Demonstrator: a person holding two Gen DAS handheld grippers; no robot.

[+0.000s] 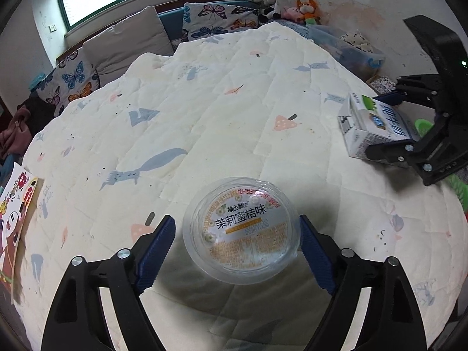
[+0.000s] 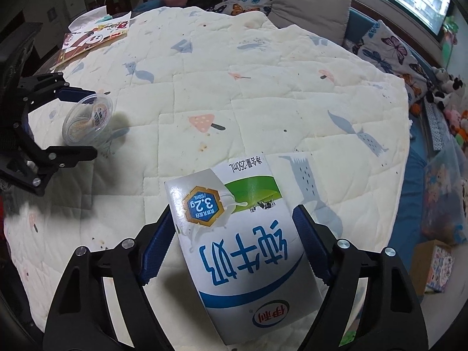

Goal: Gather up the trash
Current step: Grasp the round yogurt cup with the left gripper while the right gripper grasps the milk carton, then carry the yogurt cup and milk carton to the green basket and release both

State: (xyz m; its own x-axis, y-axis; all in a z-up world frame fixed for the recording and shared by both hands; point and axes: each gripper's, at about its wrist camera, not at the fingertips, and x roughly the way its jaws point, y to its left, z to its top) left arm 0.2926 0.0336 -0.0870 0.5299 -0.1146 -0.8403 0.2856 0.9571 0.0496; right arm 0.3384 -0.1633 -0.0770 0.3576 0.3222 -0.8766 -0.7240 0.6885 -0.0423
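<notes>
A clear plastic jelly cup (image 1: 242, 231) with a printed lid lies tilted on the white quilt (image 1: 204, 111). My left gripper (image 1: 237, 248) is open and straddles it: the right pad touches the rim, while a small gap shows at the left pad. From the right wrist view the cup (image 2: 87, 120) sits between the left gripper's (image 2: 87, 121) fingers. A white, blue and green milk carton (image 2: 242, 248) lies skewed between my right gripper's (image 2: 234, 234) pads, and both pads press its edges. In the left wrist view that carton (image 1: 371, 125) sits in the right gripper (image 1: 377, 125) near the bed's right edge.
A colourful picture book (image 2: 93, 38) lies at the quilt's far corner. Butterfly pillows (image 1: 213, 17) and a grey cushion (image 1: 131, 41) line the headboard under the window. Plush toys (image 1: 283, 5) and a storage bin (image 1: 351, 49) sit beside the bed. A small printed box (image 2: 435, 266) stands on the floor.
</notes>
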